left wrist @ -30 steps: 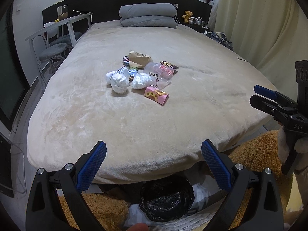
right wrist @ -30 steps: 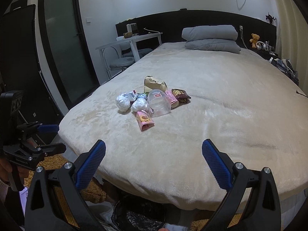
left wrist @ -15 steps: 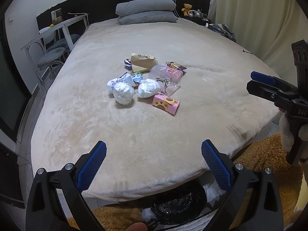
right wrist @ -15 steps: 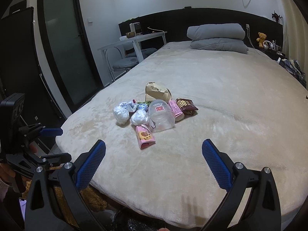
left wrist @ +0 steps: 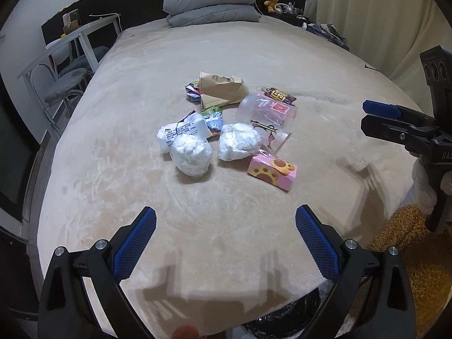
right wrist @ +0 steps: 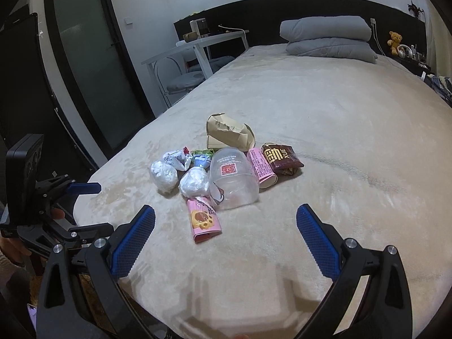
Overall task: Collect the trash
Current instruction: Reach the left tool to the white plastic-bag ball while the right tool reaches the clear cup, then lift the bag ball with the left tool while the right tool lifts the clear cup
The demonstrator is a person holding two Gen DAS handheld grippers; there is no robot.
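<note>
Tongs (left wrist: 226,238) nearer the trash pile (left wrist: 226,130) than before, bin mostly out of view.

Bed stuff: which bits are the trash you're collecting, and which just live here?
Trash: pink paw-print box, clear plastic cup, two white wads, brown paper bag, dark snack wrapper.

Staying: grey pillows, teddy bear, white desk.

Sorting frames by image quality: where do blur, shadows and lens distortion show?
Left wrist view: fisheye bends the bed edges; motion streaks smear the blanket near the right tool; tool shadows fall on the near blanket. Right wrist view: trash pile is sharp; soft streaking right of it; dark corners.
</note>
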